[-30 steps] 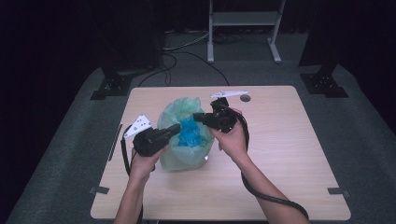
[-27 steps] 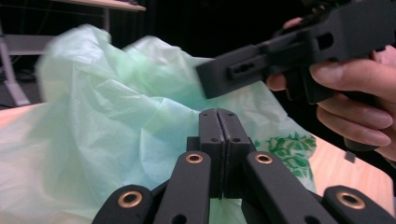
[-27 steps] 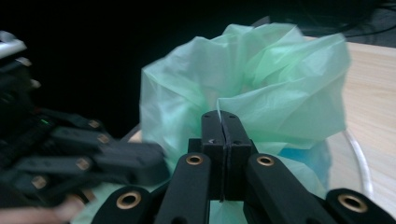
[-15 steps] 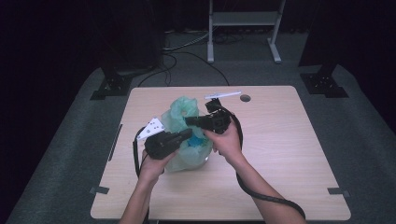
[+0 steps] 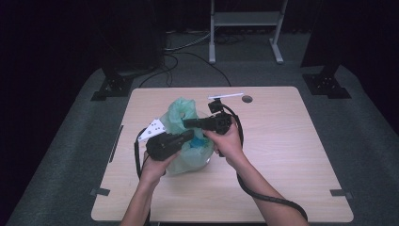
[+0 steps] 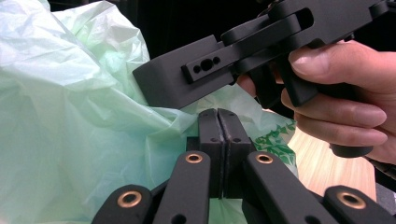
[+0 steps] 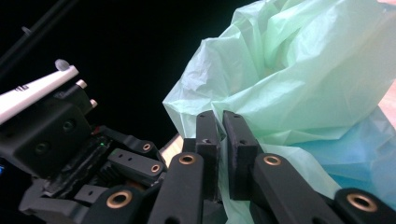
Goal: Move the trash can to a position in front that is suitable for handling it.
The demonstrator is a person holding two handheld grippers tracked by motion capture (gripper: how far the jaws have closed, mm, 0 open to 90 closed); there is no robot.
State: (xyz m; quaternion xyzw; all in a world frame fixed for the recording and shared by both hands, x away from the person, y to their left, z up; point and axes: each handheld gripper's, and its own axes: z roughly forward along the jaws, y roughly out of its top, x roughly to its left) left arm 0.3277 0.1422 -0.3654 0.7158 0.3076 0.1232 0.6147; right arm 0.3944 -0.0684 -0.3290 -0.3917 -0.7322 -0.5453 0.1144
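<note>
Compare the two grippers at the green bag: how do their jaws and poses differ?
The left gripper has its jaws pressed together; the right gripper shows a narrow gap, its jaws having just been opening, with film low in that gap. In the high view, the left gripper points at the green bag lower down, and the right gripper points leftward higher up. Both are black and meet the bag.

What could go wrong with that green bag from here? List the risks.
1. The left gripper is shut on a thin fold of the green plastic bag; a pull could tear the film.
2. The right gripper has just been opening with film between its jaws, so that side may slip free.
3. The two grippers sit close together and could collide.
</note>
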